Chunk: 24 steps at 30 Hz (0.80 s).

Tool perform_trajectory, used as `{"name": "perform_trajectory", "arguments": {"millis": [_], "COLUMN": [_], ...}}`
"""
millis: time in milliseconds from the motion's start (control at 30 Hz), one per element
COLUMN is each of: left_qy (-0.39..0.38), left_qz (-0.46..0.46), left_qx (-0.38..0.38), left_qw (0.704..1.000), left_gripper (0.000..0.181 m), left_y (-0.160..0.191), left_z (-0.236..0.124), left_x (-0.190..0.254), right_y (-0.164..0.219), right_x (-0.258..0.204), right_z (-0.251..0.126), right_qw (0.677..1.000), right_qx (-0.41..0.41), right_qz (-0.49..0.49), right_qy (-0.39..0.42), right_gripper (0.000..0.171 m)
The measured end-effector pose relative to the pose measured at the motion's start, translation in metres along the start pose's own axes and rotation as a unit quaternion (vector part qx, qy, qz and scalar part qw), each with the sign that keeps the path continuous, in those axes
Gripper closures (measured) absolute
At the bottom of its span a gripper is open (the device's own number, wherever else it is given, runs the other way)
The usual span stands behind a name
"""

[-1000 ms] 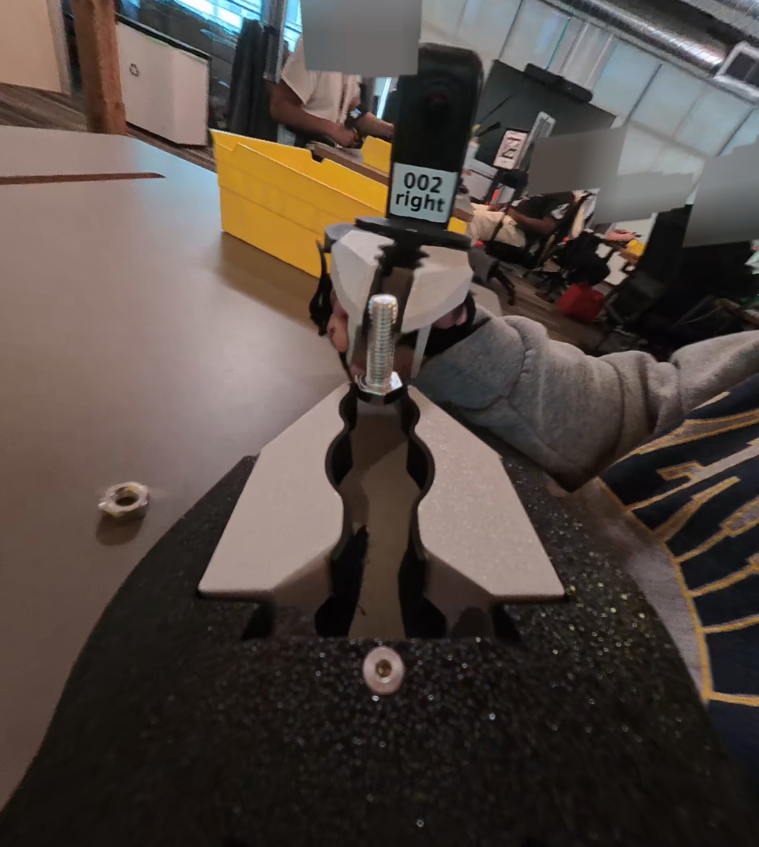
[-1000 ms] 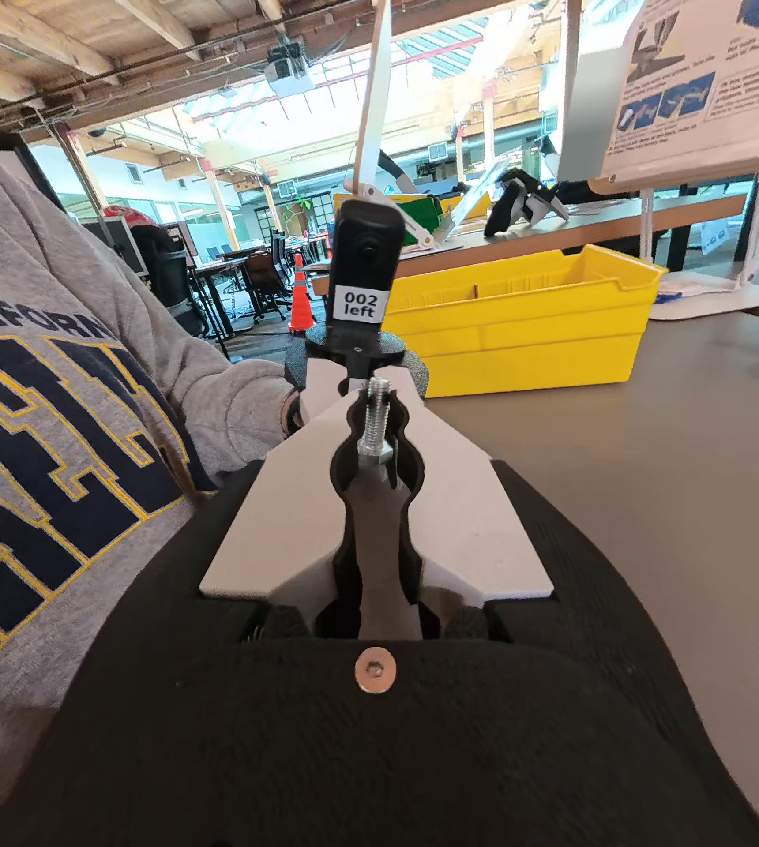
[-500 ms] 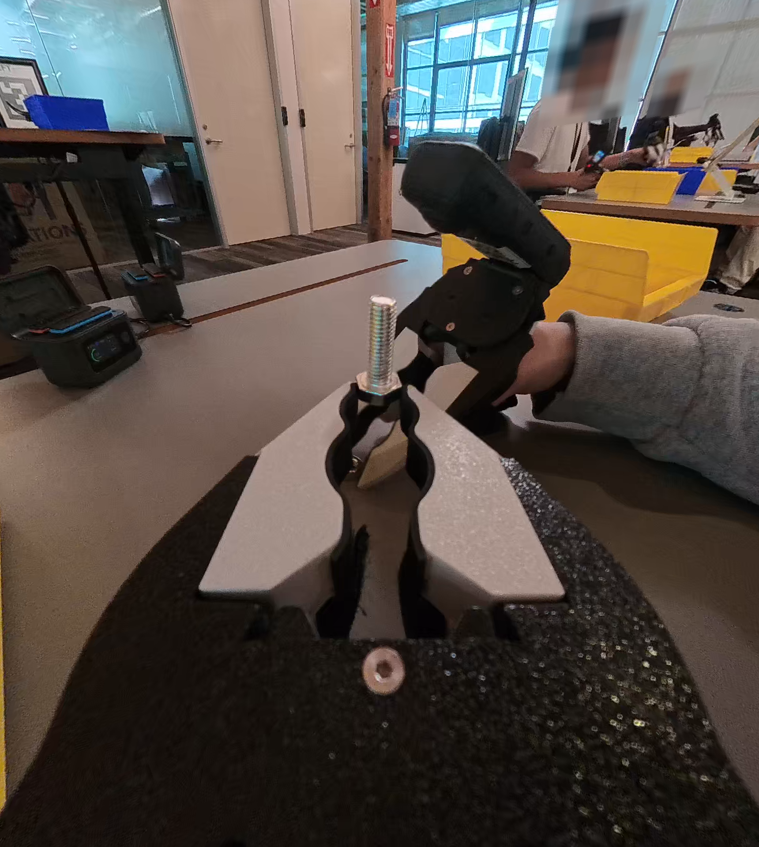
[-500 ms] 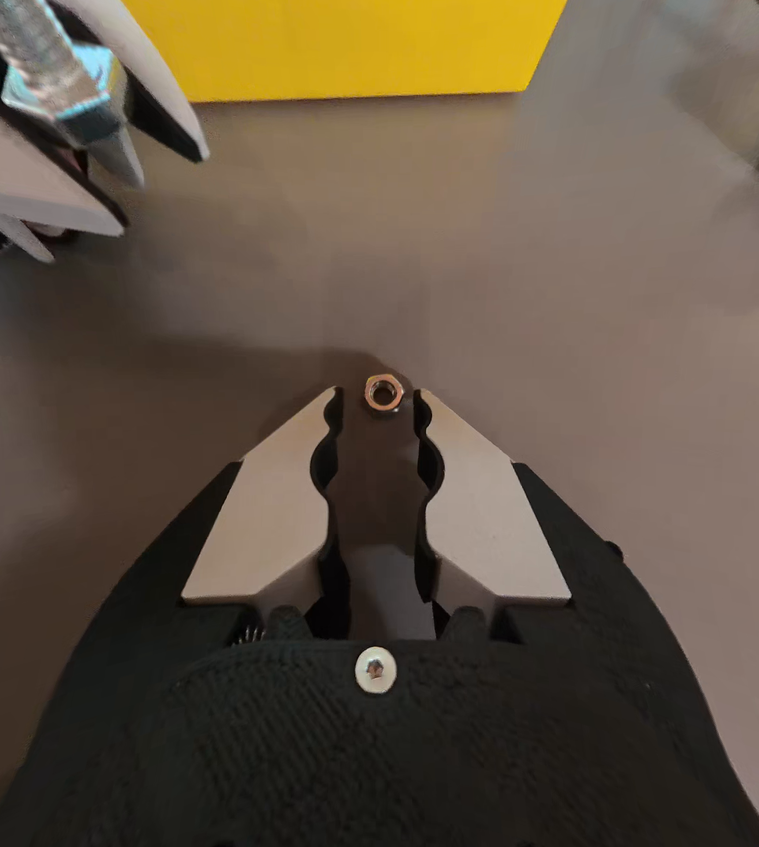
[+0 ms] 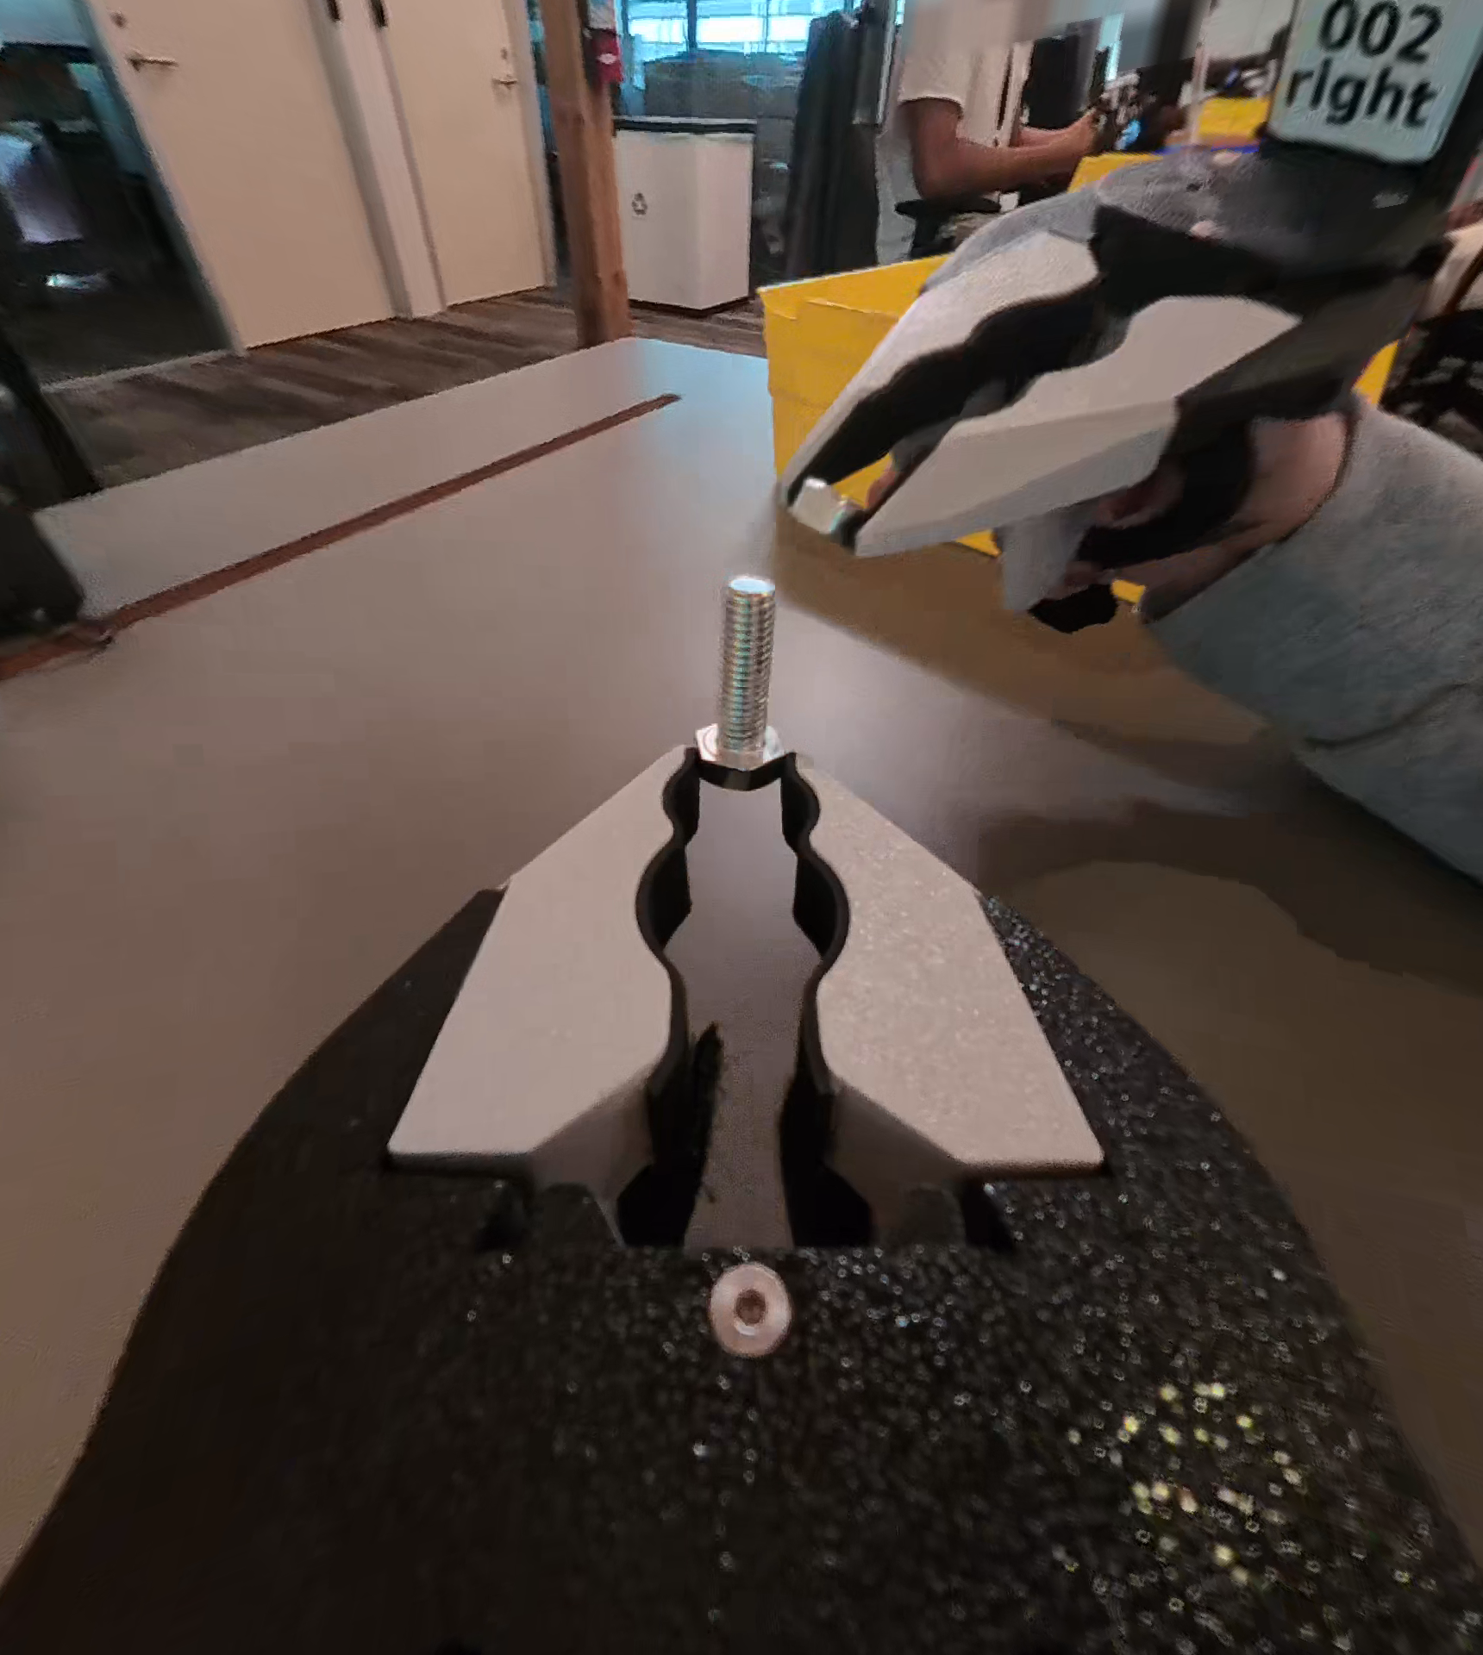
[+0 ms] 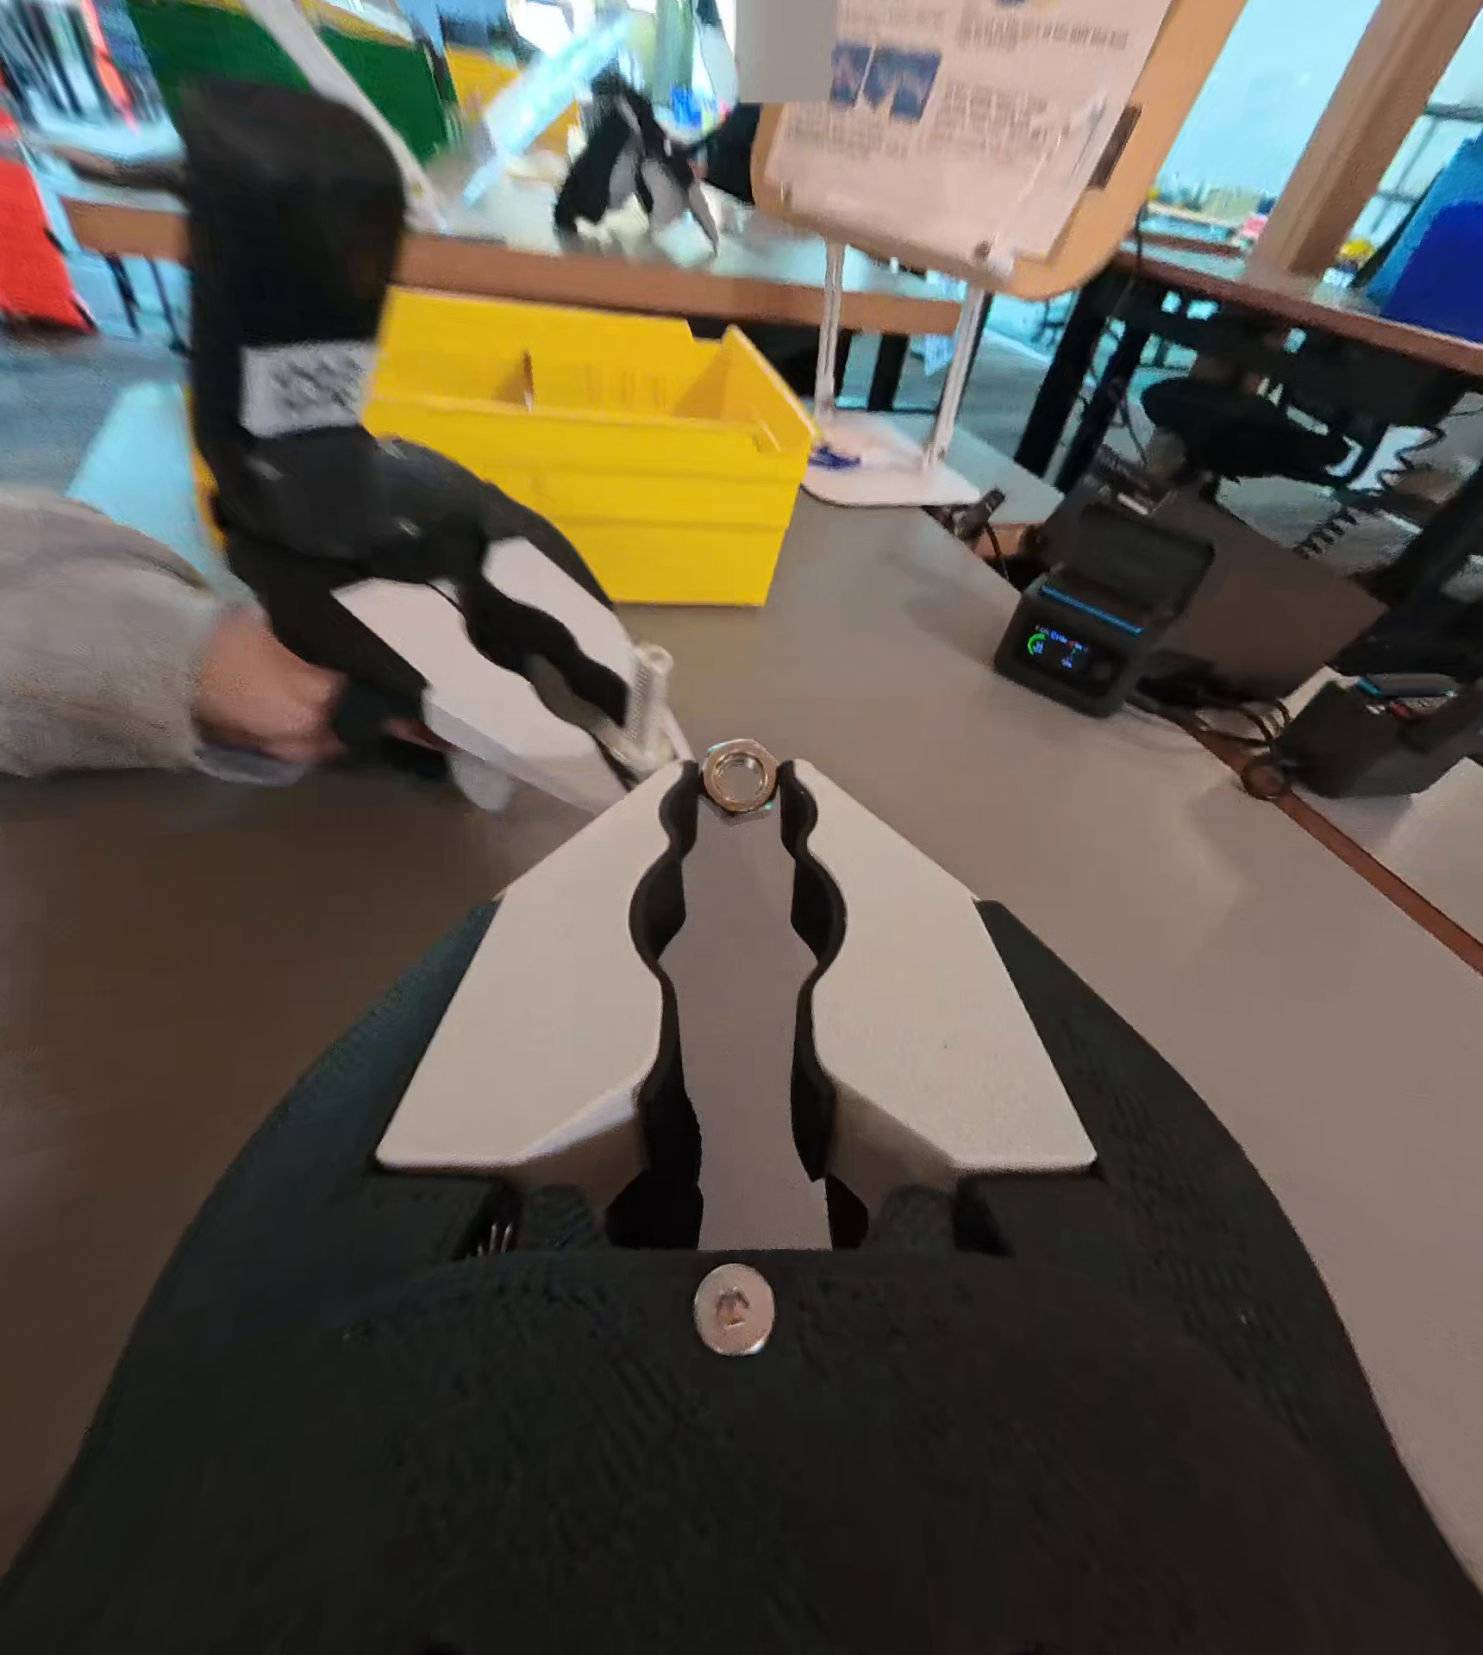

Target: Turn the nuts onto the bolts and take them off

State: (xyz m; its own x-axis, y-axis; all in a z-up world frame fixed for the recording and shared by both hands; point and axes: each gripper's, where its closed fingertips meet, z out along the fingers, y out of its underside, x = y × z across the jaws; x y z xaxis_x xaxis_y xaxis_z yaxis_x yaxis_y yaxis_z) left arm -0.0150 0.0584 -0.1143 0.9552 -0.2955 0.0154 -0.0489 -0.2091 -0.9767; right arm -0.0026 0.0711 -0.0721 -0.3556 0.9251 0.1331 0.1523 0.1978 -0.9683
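Note:
My left gripper (image 5: 740,772) is shut on the hex head of a silver bolt (image 5: 745,667), whose threaded shaft stands upright above the fingertips. My right gripper (image 6: 739,777) is shut on a silver hex nut (image 6: 739,776) at its fingertips. In the left wrist view the right gripper (image 5: 827,519) hangs above and to the right of the bolt's tip with the nut (image 5: 817,512) in it, apart from the bolt. In the right wrist view the left gripper (image 6: 644,761) and its bolt (image 6: 646,698) sit just left of the nut.
A yellow bin (image 6: 612,466) stands on the brown table (image 5: 317,806) behind the grippers. A black case with a lit screen (image 6: 1078,627) and cables sit at the right. A grey-sleeved arm (image 5: 1392,672) lies along the table. People sit at desks behind.
My right gripper has closed on the nut that lay on the table and lifted it up beside the bolt. My left gripper still holds the bolt upright.

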Motion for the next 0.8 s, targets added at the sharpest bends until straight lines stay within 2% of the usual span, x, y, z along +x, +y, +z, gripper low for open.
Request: {"name": "perform_trajectory", "arguments": {"millis": [33, 167, 267, 567, 800], "left_qy": [0.007, 0.027, 0.044, 0.061, 0.105], "left_qz": [0.011, 0.036, 0.055, 0.076, 0.033], "left_qx": [0.011, 0.041, 0.029, 0.028, 0.051], "left_qw": [1.0, 0.998, 0.997, 0.995, 0.993], "left_gripper": [0.166, 0.166, 0.166, 0.166, 0.166], "left_y": [-0.005, -0.018, -0.014, -0.012, -0.02], "left_z": [0.008, 0.031, 0.036, 0.036, 0.029], "left_x": [0.001, 0.008, 0.015, 0.024, 0.03], "right_y": [-0.004, -0.011, -0.014, -0.006, -0.012], "right_x": [0.001, 0.002, 0.004, -0.008, -0.01], "right_z": [-0.007, -0.026, -0.03, -0.013, -0.012], "right_qw": [1.0, 1.0, 0.997, 0.978, 0.973], "right_qx": [0.008, -0.019, -0.064, -0.193, -0.203], "right_qz": [0.007, -0.013, -0.035, -0.056, -0.075], "right_qy": [-0.001, 0.015, 0.035, -0.054, -0.082], "right_gripper": [0.154, 0.154, 0.154, 0.154, 0.154]}}
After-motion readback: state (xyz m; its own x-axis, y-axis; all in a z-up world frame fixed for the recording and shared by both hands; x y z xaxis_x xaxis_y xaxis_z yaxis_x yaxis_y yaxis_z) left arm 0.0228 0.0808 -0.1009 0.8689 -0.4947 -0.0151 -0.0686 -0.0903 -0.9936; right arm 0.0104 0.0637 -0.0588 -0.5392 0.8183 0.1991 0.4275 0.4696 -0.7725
